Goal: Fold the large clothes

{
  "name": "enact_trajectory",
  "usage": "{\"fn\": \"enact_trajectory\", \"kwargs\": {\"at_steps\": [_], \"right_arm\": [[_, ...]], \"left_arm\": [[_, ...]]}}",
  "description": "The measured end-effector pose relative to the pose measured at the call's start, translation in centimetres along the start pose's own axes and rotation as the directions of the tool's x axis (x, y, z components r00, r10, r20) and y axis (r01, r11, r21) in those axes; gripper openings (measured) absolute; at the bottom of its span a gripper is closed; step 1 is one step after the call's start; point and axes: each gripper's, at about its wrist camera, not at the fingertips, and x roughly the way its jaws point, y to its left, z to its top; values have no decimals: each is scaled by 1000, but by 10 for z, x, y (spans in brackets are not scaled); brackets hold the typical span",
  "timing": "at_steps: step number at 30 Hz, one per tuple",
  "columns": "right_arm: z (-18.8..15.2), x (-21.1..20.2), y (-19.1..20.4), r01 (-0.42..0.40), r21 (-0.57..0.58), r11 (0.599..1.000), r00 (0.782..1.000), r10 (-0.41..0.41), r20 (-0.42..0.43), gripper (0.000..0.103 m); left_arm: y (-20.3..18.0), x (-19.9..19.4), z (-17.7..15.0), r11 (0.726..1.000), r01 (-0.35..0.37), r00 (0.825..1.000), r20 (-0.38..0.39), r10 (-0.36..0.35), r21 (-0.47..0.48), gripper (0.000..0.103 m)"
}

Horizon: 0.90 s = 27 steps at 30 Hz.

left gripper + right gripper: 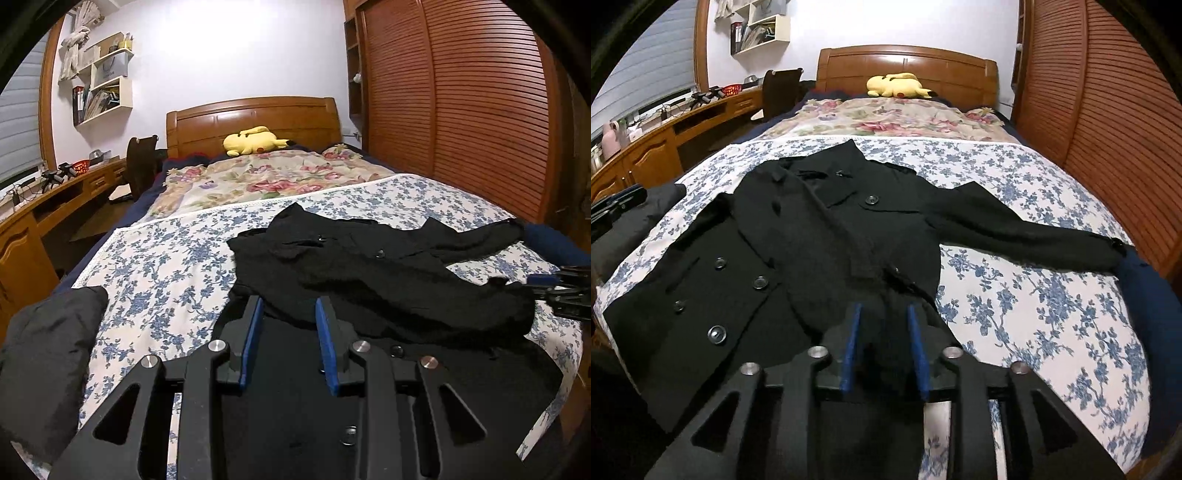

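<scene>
Black coat near bed edge — right side apparently open

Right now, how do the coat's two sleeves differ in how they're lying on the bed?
The right sleeve stretches straight out sideways over the floral sheet, its cuff near the bed's edge. The left sleeve is folded inward across the black coat, covering part of the chest. The right sleeve rests on bedding; the left sleeve rests on coat fabric. Both are the same black cloth.
</scene>
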Motion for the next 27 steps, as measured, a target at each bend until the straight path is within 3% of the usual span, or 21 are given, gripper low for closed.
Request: {"fn": "enact_trajectory", "kwargs": {"at_steps": [4, 11, 17, 24, 27], "right_arm": [[3, 3, -3, 57, 0, 998, 998, -57, 5, 42], [-10, 23, -8, 46, 11, 999, 998, -45, -52, 43], [-27, 56, -21, -29, 95, 995, 985, 45, -168, 43], [-29, 64, -26, -96, 125, 988, 975, 119, -190, 43], [-28, 64, -22, -148, 102, 984, 968, 165, -187, 17]], "left_arm": [[-4, 1, 0, 1000, 15, 1000, -1, -15, 3, 31], [-7, 2, 0, 999, 36, 999, -7, -36, -3, 31], [-5, 2, -1, 997, 73, 997, -18, -74, -5, 31], [-8, 1, 1, 993, 118, 993, -19, -118, -5, 31], [-10, 0, 2, 991, 132, 991, -15, -132, 2, 31]]}}
